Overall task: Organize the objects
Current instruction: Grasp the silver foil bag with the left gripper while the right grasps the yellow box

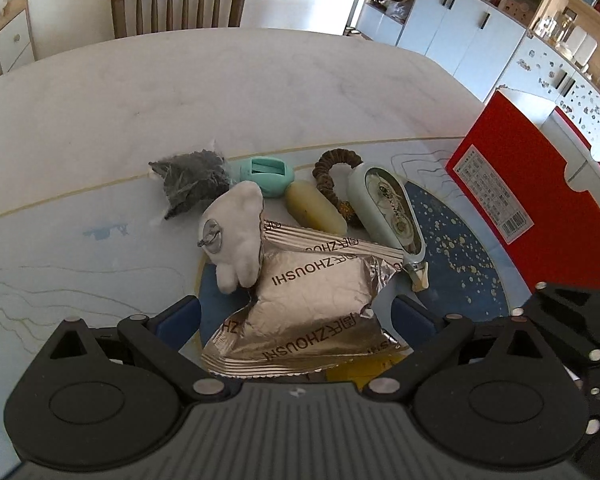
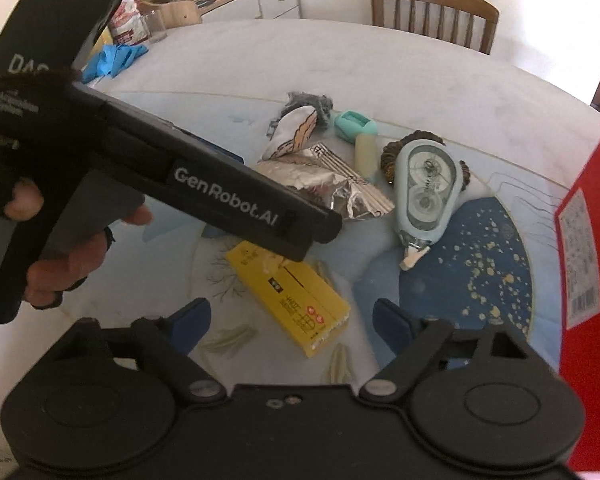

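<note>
My left gripper is open, its blue fingers on either side of a silver foil snack packet without pressing it. Behind the packet lie a white plush toy, a pale yellow oval piece, a brown scrunchie and a mint correction tape dispenser. My right gripper is open over a yellow box that lies flat on the mat between its fingers, apart from both. A gloved hand holds the left tool's black housing, which hides part of the foil packet.
A tall red box stands at the right edge of the mat. A dark bagged bundle and a small mint holder lie at the back of the pile. A blue cloth and glass sit far left; a wooden chair stands beyond the table.
</note>
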Tool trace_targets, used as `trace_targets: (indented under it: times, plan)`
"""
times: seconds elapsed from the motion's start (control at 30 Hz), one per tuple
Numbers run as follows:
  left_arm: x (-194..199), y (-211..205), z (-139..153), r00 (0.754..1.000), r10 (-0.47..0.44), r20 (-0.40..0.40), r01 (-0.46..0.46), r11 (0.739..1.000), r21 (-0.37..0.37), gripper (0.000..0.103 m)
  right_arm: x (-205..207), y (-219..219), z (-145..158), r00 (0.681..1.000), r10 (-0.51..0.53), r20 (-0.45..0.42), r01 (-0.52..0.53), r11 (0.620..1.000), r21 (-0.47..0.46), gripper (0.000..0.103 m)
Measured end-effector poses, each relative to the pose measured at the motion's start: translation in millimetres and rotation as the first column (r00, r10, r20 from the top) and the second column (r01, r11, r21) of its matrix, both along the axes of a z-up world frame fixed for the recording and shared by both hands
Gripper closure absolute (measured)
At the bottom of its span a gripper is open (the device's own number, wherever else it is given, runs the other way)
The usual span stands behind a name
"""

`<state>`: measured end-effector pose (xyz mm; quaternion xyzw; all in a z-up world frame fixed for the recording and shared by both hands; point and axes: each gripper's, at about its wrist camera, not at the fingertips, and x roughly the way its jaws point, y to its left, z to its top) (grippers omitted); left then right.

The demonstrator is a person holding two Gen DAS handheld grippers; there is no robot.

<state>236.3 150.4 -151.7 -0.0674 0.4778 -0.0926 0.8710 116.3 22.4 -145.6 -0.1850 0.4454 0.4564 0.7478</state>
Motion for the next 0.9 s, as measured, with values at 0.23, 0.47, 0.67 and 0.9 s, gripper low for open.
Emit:
trace_targets:
  times: [0.23,0.47,0.67,0.9]
  plan:
    - [0.6,-1.3,0.0,1.000,0.011,-0.003,-0.011,1.000,-0.016,0.017,0.8,7.9,-4.3,0.999,0.032,0.002,-0.032,0.999,0.002,0.027]
    - [-3.5,-1.8,4.4,1.000,0.017,-0.001,-0.017,0.999,-0.032,0.033,-2.1,8.4,-1.5,0.999,0.047,0.013,-0.047,0.999,0.000,0.053]
    - [-11.2,-3.7,11.6,1.000,0.018,0.009,-0.017,0.999,-0.031,0.043,-8.3,-2.8,3.9,0.999,0.050,0.007,-0.050,0.999,-0.017,0.062]
    - [-28.0,-3.7,19.8,1.000,0.027,0.013,-0.027,0.999,-0.024,0.049,-21.3,-31.3,13.1,0.999,0.035,-0.007,-0.035,0.999,-0.021,0.066]
